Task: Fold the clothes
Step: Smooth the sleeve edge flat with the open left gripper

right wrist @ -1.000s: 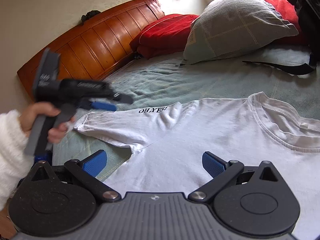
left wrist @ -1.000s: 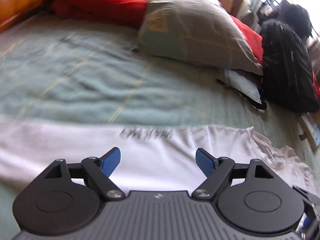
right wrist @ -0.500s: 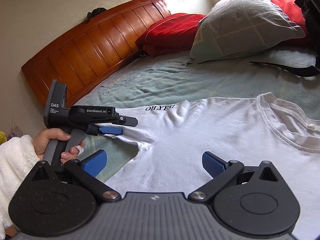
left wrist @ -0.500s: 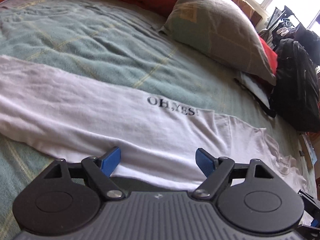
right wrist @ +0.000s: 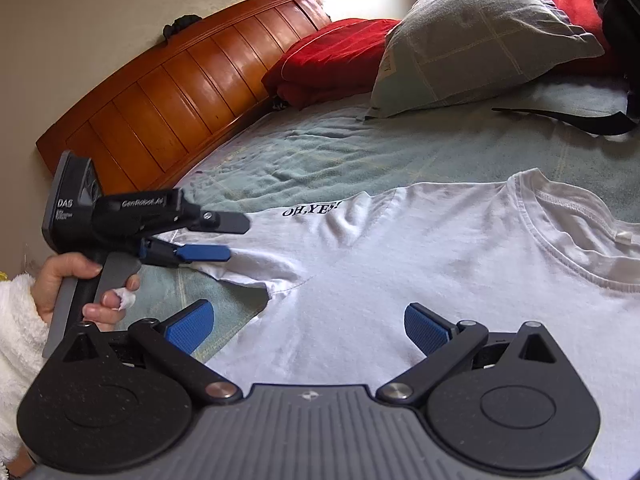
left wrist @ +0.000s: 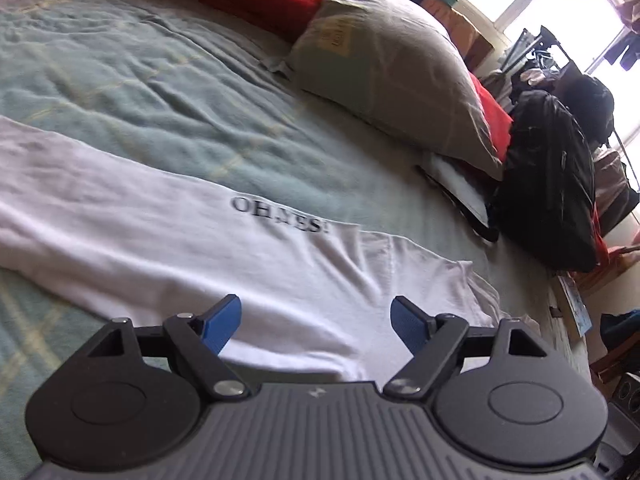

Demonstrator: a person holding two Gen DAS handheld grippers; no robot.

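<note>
- White cotton T-shirt [right wrist: 420, 264] printed "OH,YES!", spread flat on green bed blanket [right wrist: 320, 152].
- Left gripper [right wrist: 236, 240] parted, at sleeve edge, gripping nothing.
- Right gripper [right wrist: 308, 326] parted above shirt body, empty.

bare blanket [right wrist: 320, 152] ahead, pillows [right wrist: 480, 36] beyond

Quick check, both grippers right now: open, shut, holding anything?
Left gripper: open, empty, at the sleeve of the white cotton T-shirt.
Right gripper: open, empty, over the shirt's body.
</note>
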